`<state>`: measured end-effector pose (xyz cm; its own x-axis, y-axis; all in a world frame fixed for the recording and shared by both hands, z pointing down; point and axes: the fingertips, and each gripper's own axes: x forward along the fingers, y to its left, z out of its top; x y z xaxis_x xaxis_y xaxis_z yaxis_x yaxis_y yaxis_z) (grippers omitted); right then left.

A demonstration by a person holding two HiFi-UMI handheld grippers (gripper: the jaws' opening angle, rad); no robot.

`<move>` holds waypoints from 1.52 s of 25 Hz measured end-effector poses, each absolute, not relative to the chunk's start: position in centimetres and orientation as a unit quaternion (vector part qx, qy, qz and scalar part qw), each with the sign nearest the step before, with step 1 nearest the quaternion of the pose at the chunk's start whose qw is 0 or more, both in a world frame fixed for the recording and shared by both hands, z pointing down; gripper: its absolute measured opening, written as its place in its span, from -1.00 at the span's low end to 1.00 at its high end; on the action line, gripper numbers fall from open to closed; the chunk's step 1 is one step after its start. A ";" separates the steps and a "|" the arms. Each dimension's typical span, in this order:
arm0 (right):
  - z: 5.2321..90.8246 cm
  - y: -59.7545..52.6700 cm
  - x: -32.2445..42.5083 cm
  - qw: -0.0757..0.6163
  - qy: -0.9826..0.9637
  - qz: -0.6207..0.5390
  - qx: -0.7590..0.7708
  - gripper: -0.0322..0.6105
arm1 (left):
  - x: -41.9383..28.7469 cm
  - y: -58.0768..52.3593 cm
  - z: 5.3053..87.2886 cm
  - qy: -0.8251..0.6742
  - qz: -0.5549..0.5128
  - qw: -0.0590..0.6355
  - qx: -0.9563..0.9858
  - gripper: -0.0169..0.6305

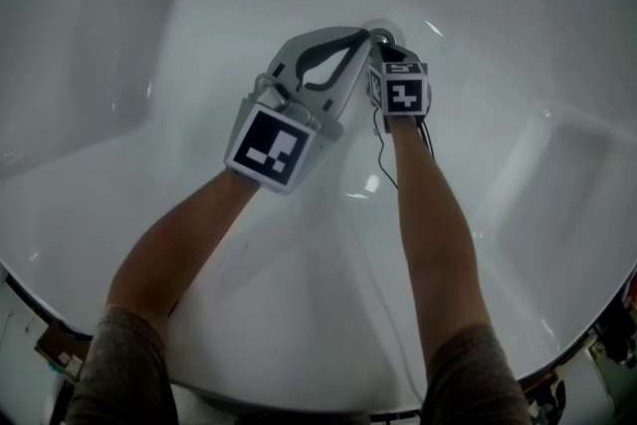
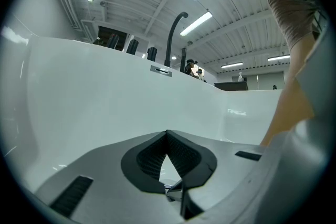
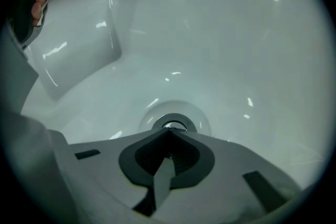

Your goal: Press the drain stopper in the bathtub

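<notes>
Seen from the head, the drain stopper shows only as a sliver of rim behind the left claw and right claw. In the right gripper view its near half lies under the closed jaw tips.

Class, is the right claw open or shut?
Shut: the right claw has its tips together, nothing between, pointing at the drain stopper.

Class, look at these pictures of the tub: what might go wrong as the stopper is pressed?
The right claw has a narrow shut tip and the stopper looks shiny: it may slide off onto the tub.
The left claw, also shut, sits close beside it, so the two may knock.
From the head view both claws largely hide the stopper, so aim is hard to check.
</notes>
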<state>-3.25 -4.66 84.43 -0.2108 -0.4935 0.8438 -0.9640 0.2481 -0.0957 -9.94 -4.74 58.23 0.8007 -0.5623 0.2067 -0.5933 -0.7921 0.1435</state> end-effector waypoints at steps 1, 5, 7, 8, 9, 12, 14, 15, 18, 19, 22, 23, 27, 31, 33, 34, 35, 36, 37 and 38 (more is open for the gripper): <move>84.3 -4.6 -3.2 0.355 -0.705 0.327 0.520 -0.90 | -9.9 -4.7 58.1 -0.306 0.078 0.100 0.944 -0.95; 83.4 -4.9 -3.0 0.334 -0.704 0.321 0.538 -0.90 | -9.8 -4.8 57.5 -0.308 0.077 0.097 0.943 -0.95; 83.0 -4.9 -3.0 0.330 -0.706 0.319 0.540 -0.90 | -9.9 -4.9 57.3 -0.311 0.077 0.098 0.942 -0.95; 82.9 -4.8 -3.0 0.332 -0.706 0.318 0.539 -0.90 | -10.0 -4.9 57.2 -0.312 0.077 0.098 0.942 -0.95; 82.8 -4.7 -2.9 0.335 -0.704 0.319 0.539 -0.90 | -9.9 -4.8 57.0 -0.312 0.076 0.100 0.942 -0.95; 81.9 -4.2 -2.4 0.328 -0.694 0.326 0.552 -0.90 | -9.8 -4.5 56.5 -0.310 0.078 0.104 0.942 -0.95; 80.6 -4.2 -2.2 0.312 -0.693 0.327 0.562 -0.90 | -9.8 -4.4 56.0 -0.310 0.082 0.106 0.941 -0.95; 79.9 -4.0 -2.2 0.305 -0.693 0.326 0.565 -0.90 | -9.8 -4.3 55.7 -0.312 0.083 0.108 0.940 -0.95; 77.3 -3.5 -2.3 0.286 -0.696 0.325 0.573 -0.90 | -10.1 -4.0 54.4 -0.318 0.086 0.112 0.937 -0.95; 76.3 -3.2 -2.3 0.280 -0.697 0.324 0.576 -0.90 | -10.1 -3.8 53.8 -0.320 0.087 0.112 0.937 -0.95; 73.0 -2.7 -2.3 0.266 -0.701 0.320 0.579 -0.90 | -10.1 -3.4 51.6 -0.322 0.088 0.110 0.936 -0.95; 71.9 -2.6 -2.3 0.261 -0.702 0.320 0.580 -0.90 | -10.0 -3.2 50.8 -0.322 0.088 0.109 0.936 -0.95; 67.5 -2.0 -2.1 0.246 -0.707 0.316 0.584 -0.90 | -9.6 -2.5 47.1 -0.325 0.085 0.104 0.936 -0.95; 62.4 -1.3 -2.2 0.237 -0.716 0.303 0.583 -0.90 | -9.6 -1.7 43.1 -0.335 0.082 0.099 0.933 -0.95; 60.2 -0.9 -2.4 0.234 -0.722 0.297 0.580 -0.90 | -9.6 -1.3 41.3 -0.341 0.079 0.096 0.932 -0.95; 59.1 -0.7 -2.5 0.232 -0.725 0.294 0.578 -0.90 | -9.7 -1.1 40.5 -0.344 0.077 0.095 0.931 -0.95; 57.9 -0.5 -2.8 0.230 -0.727 0.292 0.577 -0.90 | -9.8 -0.8 39.6 -0.346 0.076 0.094 0.930 -0.95; 56.7 -0.2 -3.0 0.227 -0.730 0.290 0.576 -0.90 | -10.0 -0.5 38.7 -0.349 0.075 0.093 0.930 -0.95; 55.4 0.0 -3.2 0.224 -0.732 0.288 0.576 -0.90 | -10.3 -0.2 37.7 -0.350 0.074 0.090 0.929 -0.95; 54.1 0.2 -3.4 0.221 -0.734 0.285 0.576 -0.90 | -10.5 0.2 36.7 -0.352 0.073 0.088 0.929 -0.95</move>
<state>-3.43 0.24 54.11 -0.2397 -0.7190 0.6524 -0.9708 0.1750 -0.1639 -10.48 0.17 36.69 0.7419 -0.6407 0.1980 -0.6664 -0.7372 0.1115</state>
